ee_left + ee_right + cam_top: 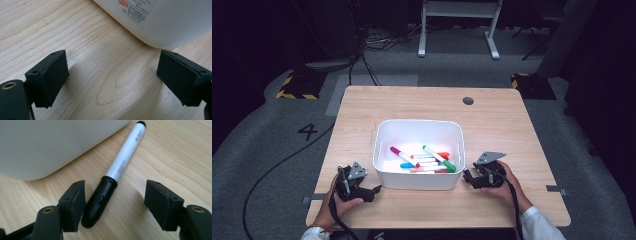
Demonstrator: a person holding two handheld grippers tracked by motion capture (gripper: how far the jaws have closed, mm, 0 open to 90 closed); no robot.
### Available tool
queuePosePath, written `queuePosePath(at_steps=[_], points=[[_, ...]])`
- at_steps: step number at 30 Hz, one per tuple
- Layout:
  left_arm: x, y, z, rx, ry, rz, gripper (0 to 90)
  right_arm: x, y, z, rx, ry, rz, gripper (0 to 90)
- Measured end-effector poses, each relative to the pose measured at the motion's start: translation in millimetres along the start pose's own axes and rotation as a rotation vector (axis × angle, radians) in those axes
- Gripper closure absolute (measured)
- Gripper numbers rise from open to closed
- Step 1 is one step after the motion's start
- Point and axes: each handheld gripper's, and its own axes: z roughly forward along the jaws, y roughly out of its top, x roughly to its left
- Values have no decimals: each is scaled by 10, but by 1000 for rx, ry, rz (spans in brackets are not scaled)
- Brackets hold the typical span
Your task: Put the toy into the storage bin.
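Where tongs (115, 205) straddle it, marker (117, 170) tip stays unclear.

Black-capped marker (113, 178) between gripper (117, 203) jaws

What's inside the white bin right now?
The bin holds a loose pile of markers with pink, green, orange and blue caps. They overlap, so the count is unclear, and the near wall hides anything tucked against it.

One white bin (419, 172), one black-capped marker (115, 173), two tools.
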Motion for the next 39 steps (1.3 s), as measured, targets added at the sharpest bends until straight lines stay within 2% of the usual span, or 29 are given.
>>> queuePosePath(at_steps=[8,16,19,21,24,28,34,39], points=[[1,1,-2,-2,4,2,105,-131,-36,-20,-23,-22,56,544],[-1,0,-1,1,-2,1,105,-296,-84,-41,-50,-45,89,732],[-1,0,0,1,-2,1,105,-352,-109,-56,-56,-44,86,738],[0,0,-1,1,0,1,105,-384,-121,-68,-52,-59,83,742],[0,0,0,-1,2,0,105,-450,-161,-83,-69,-38,76,743],[0,0,0,0,0,-1,105,-516,-195,-117,-66,-34,85,745],[1,0,0,0,0,0,105,-533,-202,-147,-44,-31,69,746],[0,0,0,0,0,-1,105,-558,-206,-209,-65,-46,75,746]])
